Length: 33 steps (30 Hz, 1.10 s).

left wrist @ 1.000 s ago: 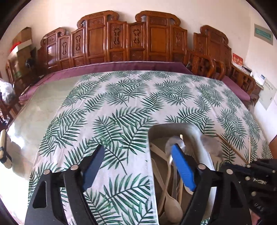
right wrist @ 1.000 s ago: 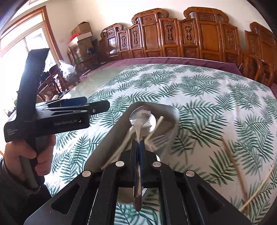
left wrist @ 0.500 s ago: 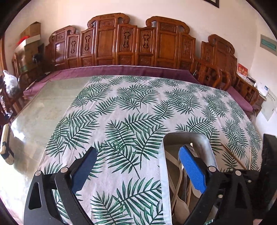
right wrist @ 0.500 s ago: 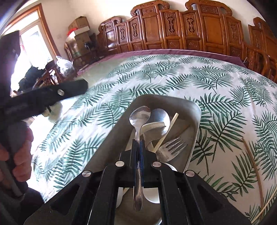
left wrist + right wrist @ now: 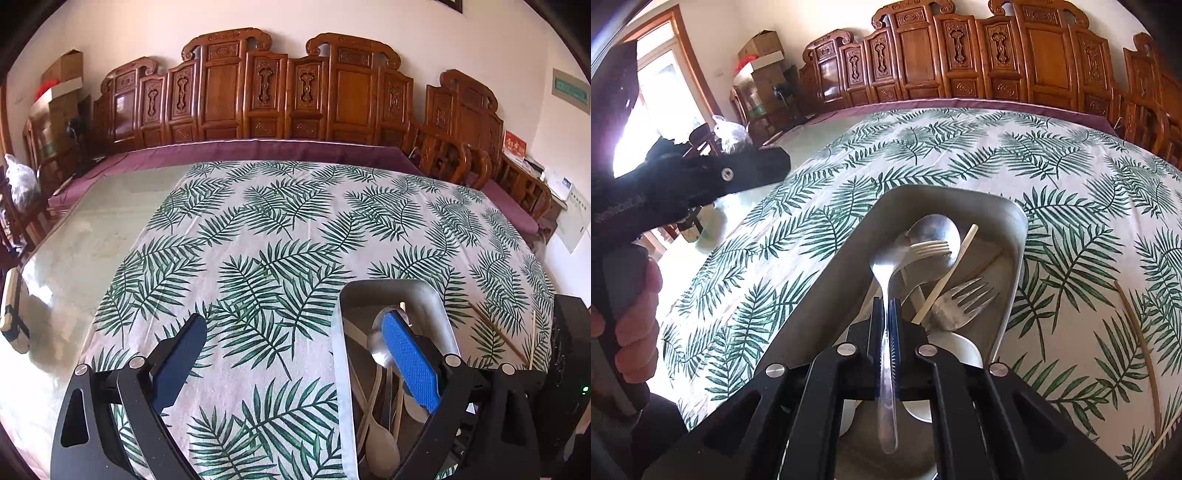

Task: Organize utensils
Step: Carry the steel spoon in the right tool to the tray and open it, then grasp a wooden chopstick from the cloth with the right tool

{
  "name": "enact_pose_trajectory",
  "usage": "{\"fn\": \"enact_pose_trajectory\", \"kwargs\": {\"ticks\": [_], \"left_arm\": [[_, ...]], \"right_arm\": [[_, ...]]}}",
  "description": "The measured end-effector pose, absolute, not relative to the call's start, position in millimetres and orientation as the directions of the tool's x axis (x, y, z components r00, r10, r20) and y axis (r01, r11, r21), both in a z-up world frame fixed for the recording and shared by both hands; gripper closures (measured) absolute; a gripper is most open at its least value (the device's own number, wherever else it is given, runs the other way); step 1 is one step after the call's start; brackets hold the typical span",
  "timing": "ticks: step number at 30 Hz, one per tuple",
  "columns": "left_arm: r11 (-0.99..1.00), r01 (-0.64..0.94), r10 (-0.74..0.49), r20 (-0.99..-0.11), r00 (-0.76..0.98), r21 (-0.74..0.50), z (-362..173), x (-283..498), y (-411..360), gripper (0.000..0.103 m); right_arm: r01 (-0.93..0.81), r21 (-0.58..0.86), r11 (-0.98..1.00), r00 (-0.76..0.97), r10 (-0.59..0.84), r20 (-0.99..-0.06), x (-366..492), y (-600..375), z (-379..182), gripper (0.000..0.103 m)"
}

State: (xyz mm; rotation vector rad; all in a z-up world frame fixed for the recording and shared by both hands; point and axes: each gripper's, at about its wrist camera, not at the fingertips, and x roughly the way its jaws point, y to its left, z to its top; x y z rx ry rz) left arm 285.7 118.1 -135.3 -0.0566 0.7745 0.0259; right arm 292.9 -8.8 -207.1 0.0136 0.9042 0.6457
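Right gripper point(image 5: 886, 314): pressed together on the handle of a metal spoon point(image 5: 885, 291), bowl pointing forward over the grey tray point(image 5: 827, 291), handle end sticking back between the black arms.
Left gripper point(image 5: 291, 354): spread wide, nothing between the blue pads; jaws have just been opening further; one finger over the leaf-print cloth point(image 5: 258, 258), the other over the tray's point(image 5: 341, 350) near edge.
Tray contents, right wrist view: large metal spoon point(image 5: 934, 232), pale fork point(image 5: 929, 248) lying across it, metal fork point(image 5: 964, 299), a pale chopstick point(image 5: 947, 275) slanting over them, white spoon bowls near the gripper.
Tray contents, left wrist view: mostly hidden behind the blue pad point(image 5: 410, 362); a shiny spoon bowl and a pale long-handled spoon point(image 5: 380, 443) visible.
Only in right wrist view: hand point(image 5: 631, 321) wrapped round the left gripper's handle, seen at the left edge; chopsticks point(image 5: 1137, 325) loose on the cloth right of the tray.
Only in left wrist view: bare glass tabletop point(image 5: 81, 243) left of the cloth.
Both views: carved wooden screen point(image 5: 288, 92) behind the table.
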Motion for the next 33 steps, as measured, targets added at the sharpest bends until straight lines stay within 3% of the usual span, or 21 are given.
{"fn": "enact_pose_trajectory", "kwargs": {"ticks": [11,15,20,28,33], "left_arm": [[0.999,-0.006,-0.029,-0.702,0.712,-0.048,-137,286,97,0.011],[0.998,0.032,-0.064,-0.699,0.713,-0.058,-137,283,76,0.011],[0.994,0.089,-0.104,-0.693,0.714,-0.058,-135,277,44,0.011],[0.986,0.157,-0.148,-0.682,0.716,-0.048,-132,264,-1,0.011],[0.983,0.18,-0.163,-0.688,0.707,-0.049,-137,258,-19,0.011]], "right_arm": [[-0.511,0.248,0.823,0.498,0.518,-0.695,286,-57,-180,0.097],[-0.48,0.199,0.854,0.549,0.469,-0.691,278,-103,-164,0.081],[-0.399,0.114,0.91,0.594,0.351,-0.724,274,-167,-166,0.077],[-0.198,0.033,0.98,0.625,0.152,-0.766,285,-252,-200,0.052],[-0.132,0.045,0.99,0.578,0.114,-0.808,296,-267,-230,0.051]]}}
